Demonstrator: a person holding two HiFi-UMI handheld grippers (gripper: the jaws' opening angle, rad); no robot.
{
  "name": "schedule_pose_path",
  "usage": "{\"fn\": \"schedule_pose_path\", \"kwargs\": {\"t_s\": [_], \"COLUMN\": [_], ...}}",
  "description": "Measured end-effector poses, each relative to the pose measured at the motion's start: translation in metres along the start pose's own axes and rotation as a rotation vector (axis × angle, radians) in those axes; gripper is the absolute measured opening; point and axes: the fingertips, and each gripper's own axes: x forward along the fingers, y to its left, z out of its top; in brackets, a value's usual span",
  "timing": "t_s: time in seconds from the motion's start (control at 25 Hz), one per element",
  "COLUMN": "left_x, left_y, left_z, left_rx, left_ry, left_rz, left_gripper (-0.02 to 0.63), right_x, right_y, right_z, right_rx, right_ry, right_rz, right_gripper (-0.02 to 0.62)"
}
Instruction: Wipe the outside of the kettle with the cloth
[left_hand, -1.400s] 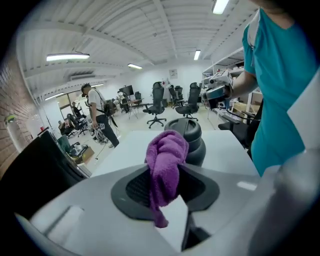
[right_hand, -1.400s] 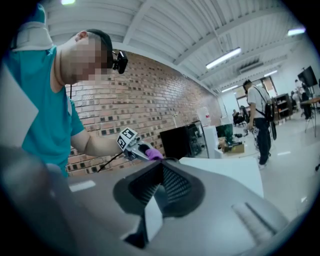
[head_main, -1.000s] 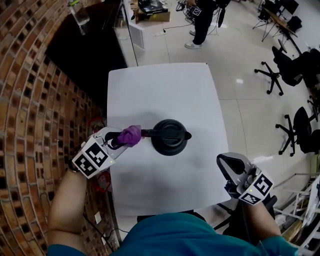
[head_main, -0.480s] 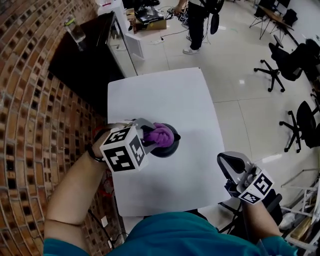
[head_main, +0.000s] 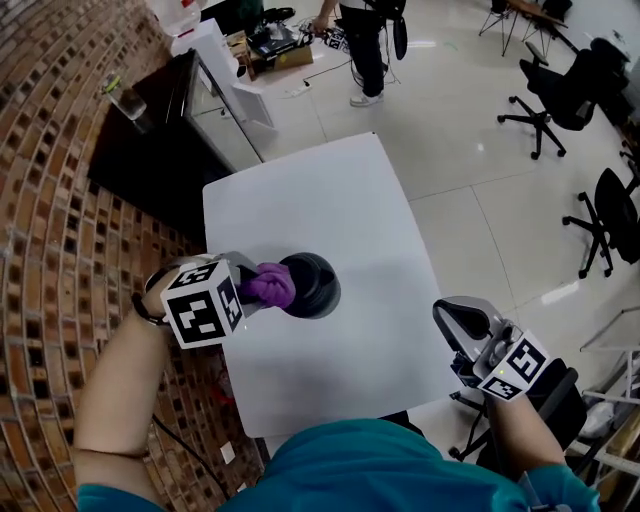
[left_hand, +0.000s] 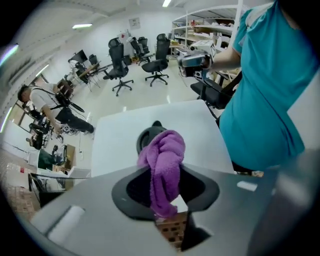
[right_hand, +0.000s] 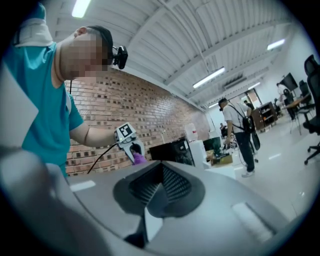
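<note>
While left gripper (head_main: 248, 290) clamps the cloth (head_main: 268, 286) against the kettle (head_main: 314, 285) for wiping, right gripper (head_main: 455, 320) hangs aside closed, empty.

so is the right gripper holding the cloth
No, the purple cloth sits in the left gripper; the right gripper is empty.

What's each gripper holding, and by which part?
Left gripper clamps the purple cloth near its tail, bunched bulk sticking out ahead. Right gripper: nothing, jaws together.
</note>
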Motion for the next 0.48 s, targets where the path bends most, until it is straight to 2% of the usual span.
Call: {"fn": "schedule_pose_path", "kwargs": {"t_s": [0.12,0.28,0.4,0.48], "left_x": [-0.01,0.021,0.03,0.026], "left_y": [0.032,0.045,0.036,0.022], "left_z": [0.028,0.045,0.039,0.037], "left_rx": [-0.009,0.002,0.013,0.051], "left_ry": [-0.019,0.037,0.079,0.121], "left_rz": [0.054,-0.008,-0.032,-0.043], "left_gripper": [0.121,0.121,0.121,0.121], "right_x": [-0.004,-0.009,-0.016,-0.022], "right_y": [-0.004,-0.008,-0.011,-0.015], "right_z": [0.006,0.012,0.011,0.007], "right_rx": [-0.01,-0.021,-0.019,-0.006], "right_ry": [-0.016,-0.032,-0.044,-0.051], "right_rz": [-0.009,-0.013,-0.015,-0.027], "right_gripper": [0.003,0.003,0.003,0.003]}}
